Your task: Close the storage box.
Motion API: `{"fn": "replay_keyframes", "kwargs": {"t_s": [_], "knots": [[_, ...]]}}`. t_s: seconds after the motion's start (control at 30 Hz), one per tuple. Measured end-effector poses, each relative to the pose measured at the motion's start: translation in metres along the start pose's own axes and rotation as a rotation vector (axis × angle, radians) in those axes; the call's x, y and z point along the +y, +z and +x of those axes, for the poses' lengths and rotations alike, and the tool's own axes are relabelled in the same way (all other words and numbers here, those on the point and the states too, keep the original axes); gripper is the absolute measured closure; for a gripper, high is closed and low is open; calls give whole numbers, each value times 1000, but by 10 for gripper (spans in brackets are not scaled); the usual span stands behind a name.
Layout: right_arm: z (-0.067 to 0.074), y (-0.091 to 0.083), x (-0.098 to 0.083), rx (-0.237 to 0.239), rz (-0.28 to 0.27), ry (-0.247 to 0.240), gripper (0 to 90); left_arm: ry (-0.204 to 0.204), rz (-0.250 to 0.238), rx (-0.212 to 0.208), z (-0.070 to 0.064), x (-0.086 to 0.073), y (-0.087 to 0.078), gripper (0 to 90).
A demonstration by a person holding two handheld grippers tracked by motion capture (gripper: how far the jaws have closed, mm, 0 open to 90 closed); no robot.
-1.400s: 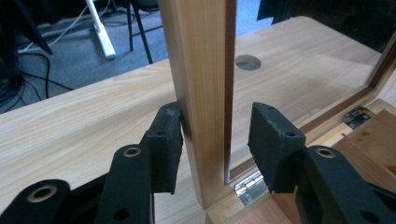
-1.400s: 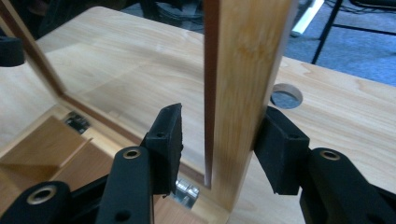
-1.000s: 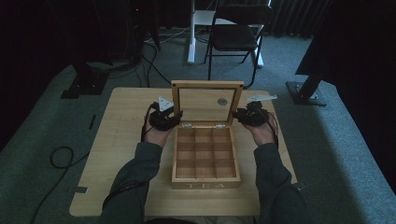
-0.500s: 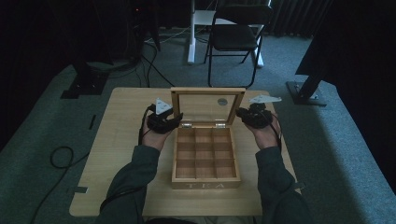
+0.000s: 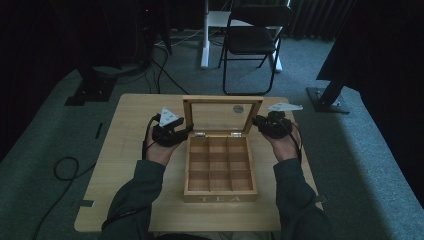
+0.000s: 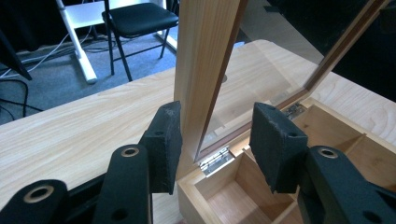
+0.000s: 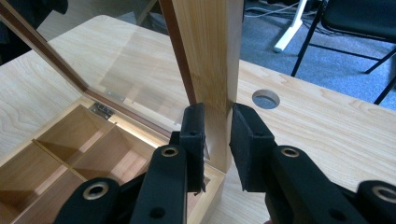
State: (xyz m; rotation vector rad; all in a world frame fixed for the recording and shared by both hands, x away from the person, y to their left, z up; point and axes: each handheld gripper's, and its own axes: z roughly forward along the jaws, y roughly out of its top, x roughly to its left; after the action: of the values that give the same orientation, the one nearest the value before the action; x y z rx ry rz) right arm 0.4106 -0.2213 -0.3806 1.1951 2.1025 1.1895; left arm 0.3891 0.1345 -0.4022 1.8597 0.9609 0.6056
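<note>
A wooden tea box (image 5: 220, 172) with several bare compartments stands on the table (image 5: 130, 150). Its glass-paned lid (image 5: 222, 116) is up, roughly upright. My left gripper (image 5: 186, 131) is at the lid's left edge. In the left gripper view its jaws (image 6: 217, 144) straddle the lid frame (image 6: 205, 56). One pad (image 6: 163, 140) lies beside the wood and the other pad (image 6: 275, 144) stands well apart; these jaws have just been opening. My right gripper (image 5: 257, 122) is shut on the lid's right frame (image 7: 210, 51), both pads (image 7: 194, 135) against the wood.
Beyond the table stand a black folding chair (image 5: 255, 40) and a white desk leg (image 5: 205, 35). A dark stand base (image 5: 327, 97) sits at the right and a cable (image 5: 65, 167) loops on the carpet at the left. The tabletop has a round hole (image 7: 265, 99).
The lid's top edge sits slightly lower in the high view than a second ago. My left gripper has shifted a little outward and up along the lid's left edge. The right hand stays put.
</note>
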Motion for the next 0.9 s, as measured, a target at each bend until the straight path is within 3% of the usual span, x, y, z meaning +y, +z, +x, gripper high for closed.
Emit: {"fn": "replay_keyframes", "kwargs": {"t_s": [0.2, 0.47, 0.9], "knots": [[2, -3, 0, -2, -2, -8, 750, 2, -6, 17, -2, 6, -10, 680], [4, -7, -4, 2, -8, -15, 752, 20, -20, 15, -6, 11, -18, 766], [9, -15, -11, 12, -7, -24, 753, 17, -32, 21, -8, 10, -27, 770]]}}
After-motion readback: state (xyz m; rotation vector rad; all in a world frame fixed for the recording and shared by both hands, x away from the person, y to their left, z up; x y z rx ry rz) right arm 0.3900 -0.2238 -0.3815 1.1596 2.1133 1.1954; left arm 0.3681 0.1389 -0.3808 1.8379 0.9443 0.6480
